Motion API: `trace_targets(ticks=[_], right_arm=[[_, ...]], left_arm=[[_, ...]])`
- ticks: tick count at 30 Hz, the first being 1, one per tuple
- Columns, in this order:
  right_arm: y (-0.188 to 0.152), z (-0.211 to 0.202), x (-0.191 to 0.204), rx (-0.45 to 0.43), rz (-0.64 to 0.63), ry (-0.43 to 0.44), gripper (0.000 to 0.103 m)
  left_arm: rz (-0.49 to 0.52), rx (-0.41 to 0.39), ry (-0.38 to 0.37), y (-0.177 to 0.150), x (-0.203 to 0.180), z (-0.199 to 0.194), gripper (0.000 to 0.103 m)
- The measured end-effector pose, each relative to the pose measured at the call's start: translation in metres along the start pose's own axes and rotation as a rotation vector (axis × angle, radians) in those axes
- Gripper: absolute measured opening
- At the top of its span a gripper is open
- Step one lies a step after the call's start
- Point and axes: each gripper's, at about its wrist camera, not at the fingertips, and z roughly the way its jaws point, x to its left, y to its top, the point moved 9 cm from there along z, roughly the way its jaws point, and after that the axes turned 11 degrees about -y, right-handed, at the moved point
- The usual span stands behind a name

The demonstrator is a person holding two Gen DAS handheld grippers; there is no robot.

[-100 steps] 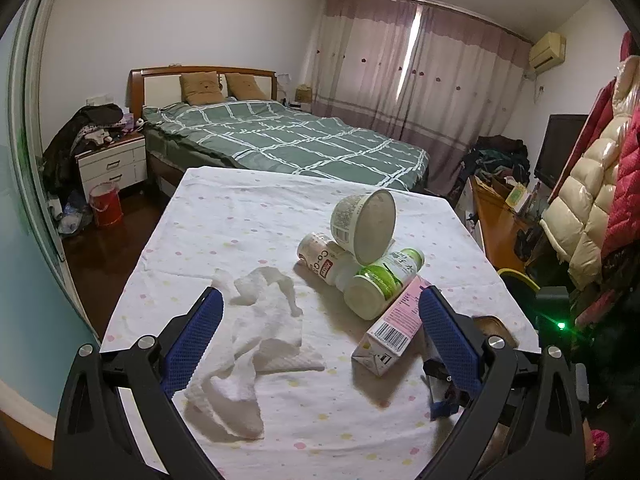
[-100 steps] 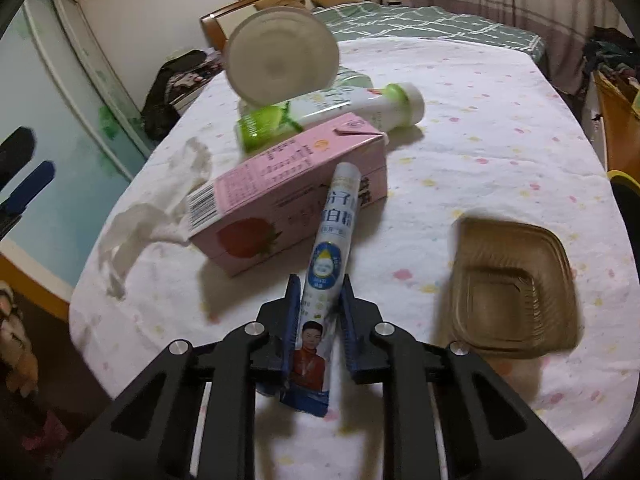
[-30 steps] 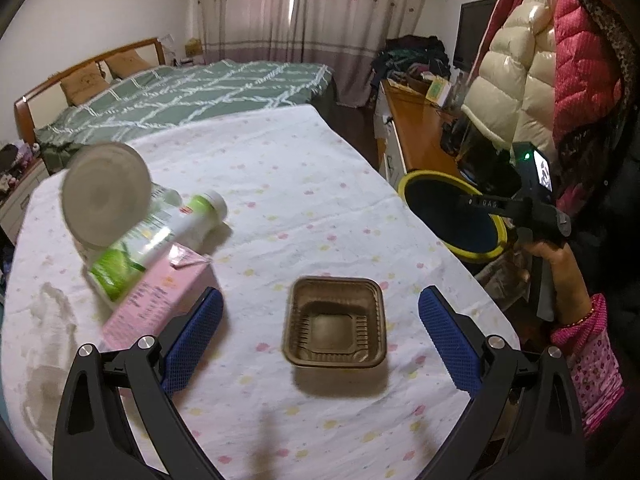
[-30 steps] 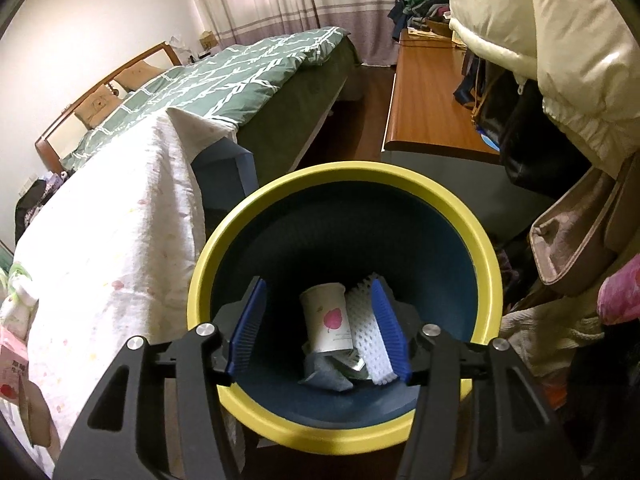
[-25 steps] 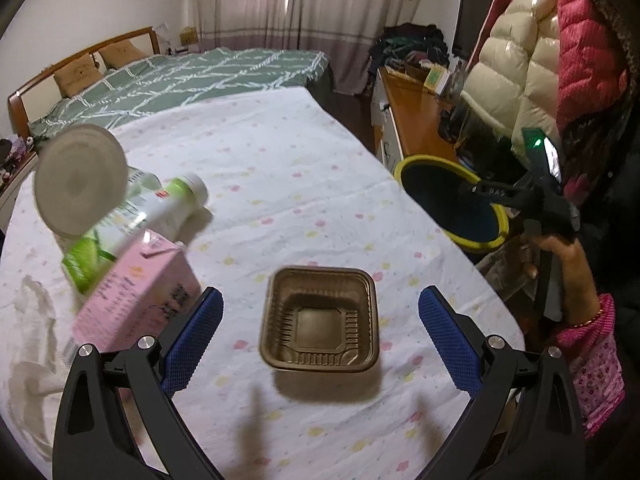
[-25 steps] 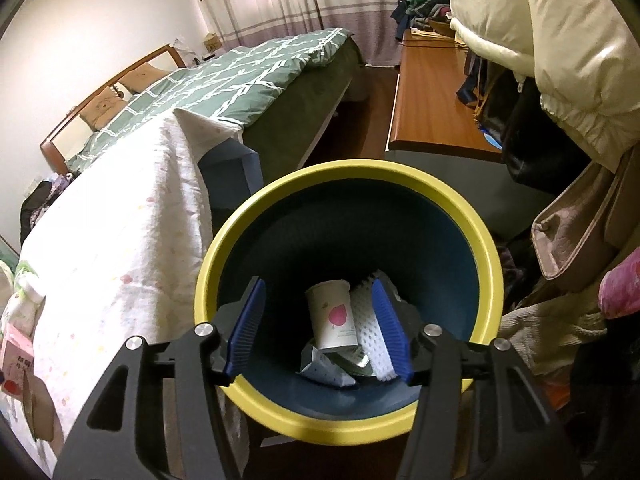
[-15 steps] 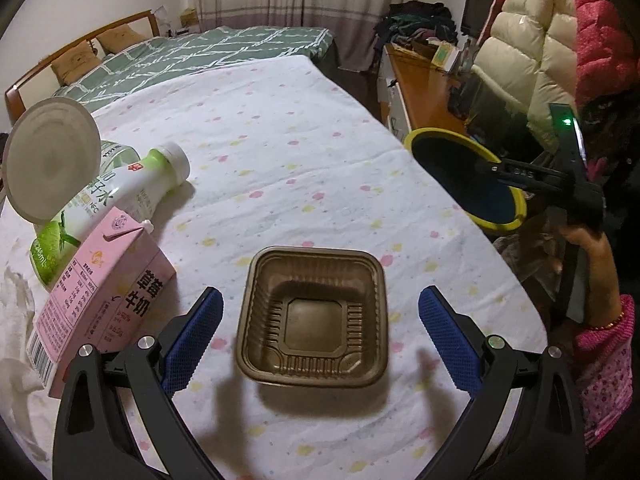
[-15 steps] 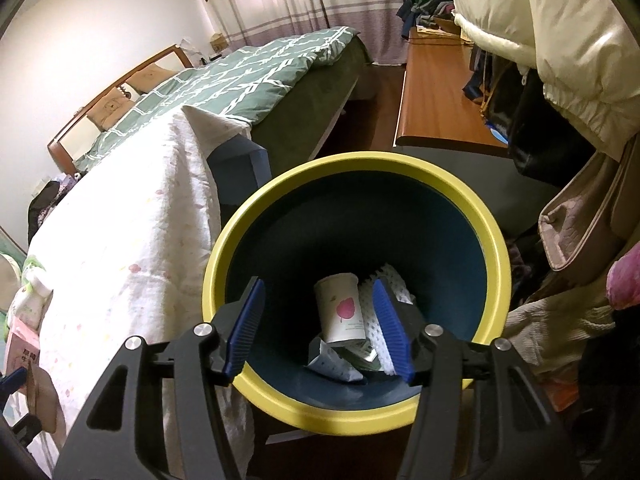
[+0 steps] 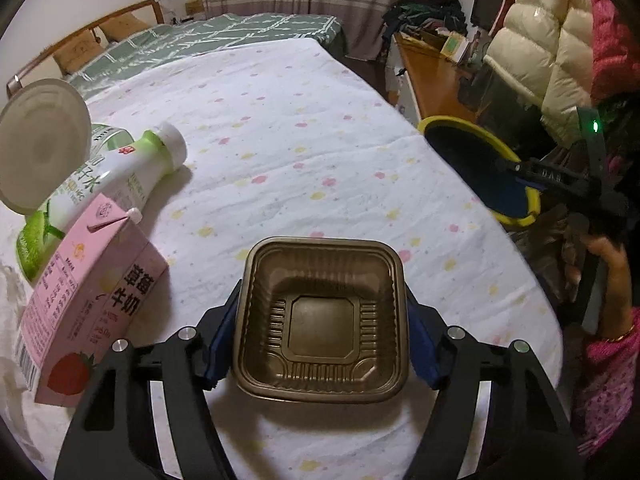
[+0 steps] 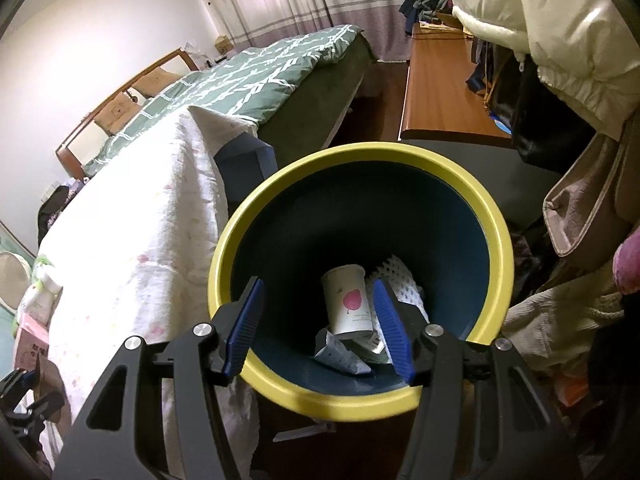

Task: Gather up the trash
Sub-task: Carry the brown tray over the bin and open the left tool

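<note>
Landmark: we place everything relative to the brown plastic tray point(image 9: 322, 316) on the spotted tablecloth point(image 9: 280, 120).
Left gripper point(image 9: 320, 336): half a second ago our blue pads stood wide on either side of the tray; now the jaws are closing, with the tray between them and the pads at its two side walls.
Tray: it sits on the cloth where it was, filling more of our left view than a second ago.
Pink milk carton point(image 9: 84, 304): lying just left of the tray, closer to our left finger than before.
Green-and-white bottle point(image 9: 100, 176): beyond the carton, up and left of the tray, under a round white lid point(image 9: 42, 144).
Yellow-rimmed bin point(image 10: 360, 280): off the table edge, up and right of the tray.
Right gripper point(image 10: 318, 324): it hovers over the bin as before, jaws apart and empty.
Bin contents: a white paper cup point(image 10: 348, 300) and crumpled wrappers, unchanged.
Hand point(image 9: 604, 256): right of the tray, holding our right gripper's handle.
</note>
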Motion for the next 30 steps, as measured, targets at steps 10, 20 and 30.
trace_targets(ticks=[10, 20, 30], right_arm=[[-0.011, -0.044, -0.027, -0.085, 0.043, -0.025, 0.055], [-0.044, -0.071, -0.078, -0.093, 0.119, -0.103, 0.056], [-0.066, -0.076, -0.107, -0.062, 0.18, -0.129, 0.057]], left_arm=[[0.144, -0.034, -0.082, 0.048, -0.064, 0.005, 0.069], [0.352, 0.006, -0.206, 0.115, -0.177, 0.067, 0.07], [0.391, 0.038, -0.173, 0.158, -0.218, 0.147, 0.09]])
